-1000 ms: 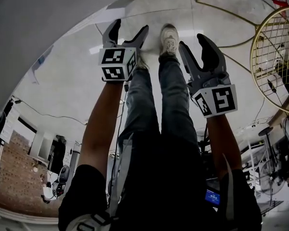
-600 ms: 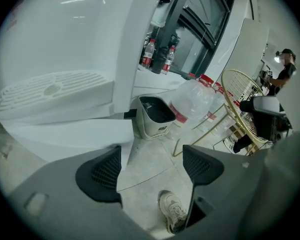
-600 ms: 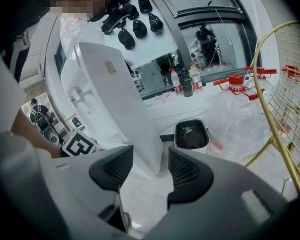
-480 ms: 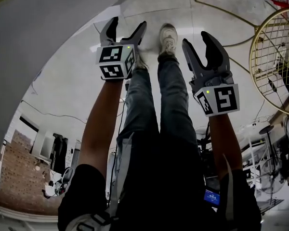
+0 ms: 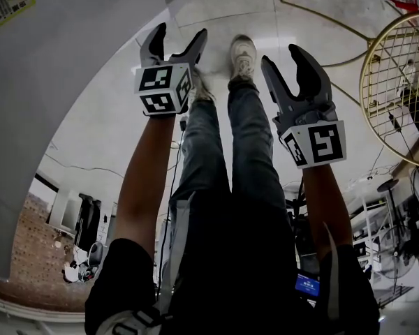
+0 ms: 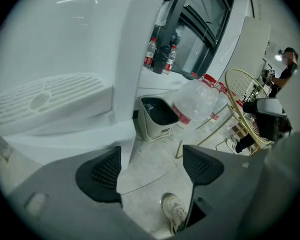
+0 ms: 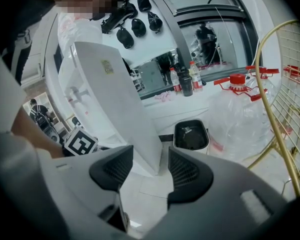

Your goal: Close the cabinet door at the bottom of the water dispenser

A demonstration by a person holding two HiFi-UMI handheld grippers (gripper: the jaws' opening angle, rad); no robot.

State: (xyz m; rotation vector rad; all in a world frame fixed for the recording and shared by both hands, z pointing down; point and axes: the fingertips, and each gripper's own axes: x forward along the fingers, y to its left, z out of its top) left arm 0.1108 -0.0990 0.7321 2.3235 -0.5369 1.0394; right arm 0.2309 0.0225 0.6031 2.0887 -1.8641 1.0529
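The door [image 7: 117,109] is a tall, flat, white board with a thin edge and a small yellowish sticker [image 7: 107,66] near its top. It stands open, out from the white dispenser [image 6: 65,39], with its wide face turned to the right gripper view. It is just past the right gripper [image 5: 283,61] and a bit to its left, and its bottom end shows beyond that gripper's jaws. Those jaws are apart with a small gap and hold nothing. They do not touch the door. The left gripper [image 5: 178,37] is on the left side of the door, and its marker cube peeks out by the door's bottom edge in the right gripper view. Its jaws are wide apart with nothing in them, and only the floor [image 6: 150,169] and a pale shoe [image 6: 175,211] show between them. The dispenser has a ribbed tray [image 6: 45,99] on its front, at the left of the left gripper view. A small white bin [image 7: 191,134] sits on the floor right of the door. Clear jugs [image 7: 240,114] lie farther right, next to a gold wire rack [image 5: 398,75].
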